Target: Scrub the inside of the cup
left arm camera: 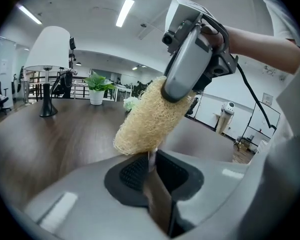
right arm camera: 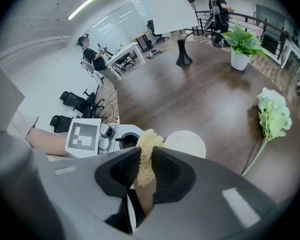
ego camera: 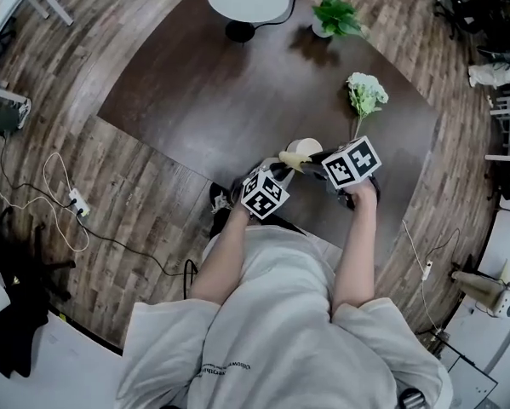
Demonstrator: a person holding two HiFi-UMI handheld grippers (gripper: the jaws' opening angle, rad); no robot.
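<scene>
Pale yellow fibrous loofah scrubber point(left arm camera: 151, 115) is clamped at one end by the closed right gripper point(right arm camera: 145, 160), with its long axis slanting down toward the left gripper point(left arm camera: 150, 160). The left jaws are pressed together on a thin pale edge, judged to be the wall of the cream round cup point(right arm camera: 186, 144). The cup is kept between the two grippers over the dark brown wooden table point(ego camera: 195, 92), and the scrubber's free tip is seen just left of its round face, not inside, so a rightward shift by the right gripper is judged needed.
</scene>
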